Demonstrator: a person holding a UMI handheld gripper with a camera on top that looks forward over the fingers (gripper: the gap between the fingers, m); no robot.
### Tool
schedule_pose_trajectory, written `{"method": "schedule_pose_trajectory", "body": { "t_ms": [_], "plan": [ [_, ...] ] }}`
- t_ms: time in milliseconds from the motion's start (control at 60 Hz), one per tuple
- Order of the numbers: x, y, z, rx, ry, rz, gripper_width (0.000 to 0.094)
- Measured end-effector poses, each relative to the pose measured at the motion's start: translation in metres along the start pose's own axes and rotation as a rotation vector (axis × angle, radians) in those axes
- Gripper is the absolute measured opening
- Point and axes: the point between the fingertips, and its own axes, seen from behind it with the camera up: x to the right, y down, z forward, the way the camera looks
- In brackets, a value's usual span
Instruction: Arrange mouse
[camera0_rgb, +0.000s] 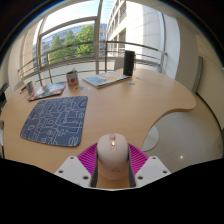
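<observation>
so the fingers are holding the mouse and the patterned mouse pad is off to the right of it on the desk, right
Not quite: the patterned mouse pad lies to the left of the mouse, not the right, as the gripper view shows. The rest holds: the gripper has the mouse between its fingers, pads against its sides, over the desk.

Single gripper-mounted wide-angle view, aimed forward along fingers (112, 165) at 6 o'clock; desk (110, 115) viewed from above, windows at 12 o'clock.
</observation>
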Motion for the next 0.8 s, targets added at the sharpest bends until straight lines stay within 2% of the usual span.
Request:
{"method": "schedule_pose_trajectory", "body": {
  "t_ms": [117,250,350,433,517,600,617,717,800],
  "plan": [
    [0.016,-0.041,-0.010,0.055,0.059,0.026,0.0431],
    [0.016,-0.136,-0.029,0.188,0.103,0.053,0.0429],
    [-0.024,-0.207,-0.045,0.295,0.076,0.035,0.0428],
    [-0.080,-0.239,-0.046,0.341,0.013,0.011,0.0429],
    [-0.144,-0.237,-0.025,0.310,-0.063,-0.001,0.0427],
    [-0.192,-0.202,0.017,0.214,-0.117,-0.011,0.0427],
    [-0.210,-0.182,0.028,0.200,-0.121,-0.012,0.0427],
    [-0.232,-0.141,0.065,0.072,-0.142,-0.011,0.0432],
    [-0.245,-0.111,0.089,0.031,-0.141,-0.013,0.0455]
  ]
}}
